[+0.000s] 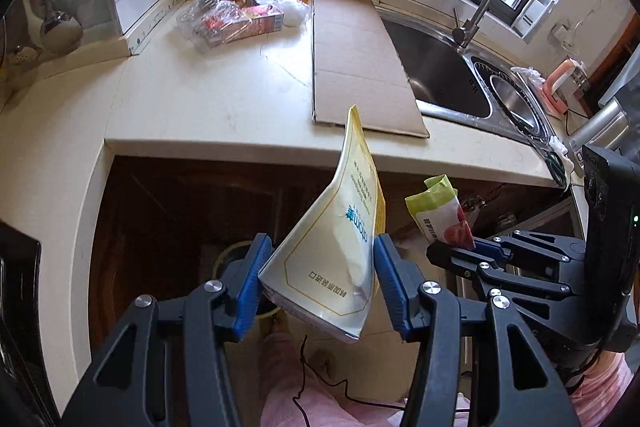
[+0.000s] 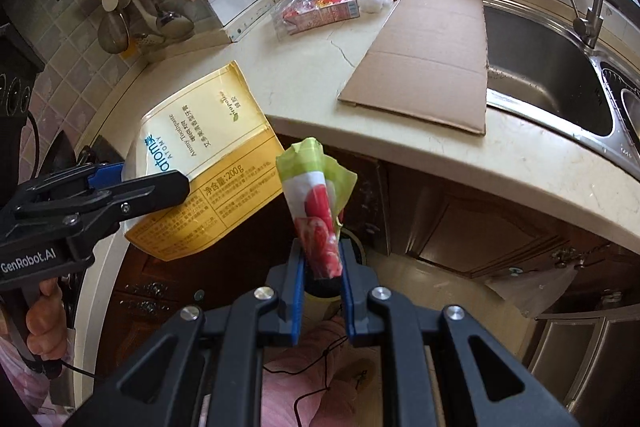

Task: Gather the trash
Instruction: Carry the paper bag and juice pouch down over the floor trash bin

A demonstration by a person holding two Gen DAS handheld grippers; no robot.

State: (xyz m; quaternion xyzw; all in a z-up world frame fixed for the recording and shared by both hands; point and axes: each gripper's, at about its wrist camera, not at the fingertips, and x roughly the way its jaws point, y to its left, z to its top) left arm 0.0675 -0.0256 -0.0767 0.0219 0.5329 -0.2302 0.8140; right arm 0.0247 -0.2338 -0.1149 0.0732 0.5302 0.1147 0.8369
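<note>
- Between the left gripper [image 1: 322, 285] fingers: yellow-white toothpaste pouch [image 1: 336, 247], pinched at its lower part, top corner pointing up and away from the tool.
- Right gripper [image 2: 322, 291] is clamped on a green-and-red snack wrapper [image 2: 320, 211], fingers close together on its narrow lower end; the crumpled green top stands ahead of the tips.
- Both items are held out over the floor, in front of the counter edge [image 1: 280, 151], not over the worktop. Judged: carried off the counter toward disposal.
- Under both grippers, a round yellowish bin rim [image 1: 224, 259] shows partly behind the fingers; likely the drop target, which would explain the low, side-by-side hold.
- Right gripper sits just to the right of the left one, wrapper near the pouch, apart.
- Far ahead of the tools, at the counter's back corner: remaining trash pile [image 1: 236, 15], with plastic bag, carton and scraps. Not yet collected.
- Flat cardboard sheet [image 1: 356, 63] lies ahead, beside the sink [image 1: 440, 67].
- Risk: pouch is stiff and wide, may catch on the bin rim when let go.
</note>
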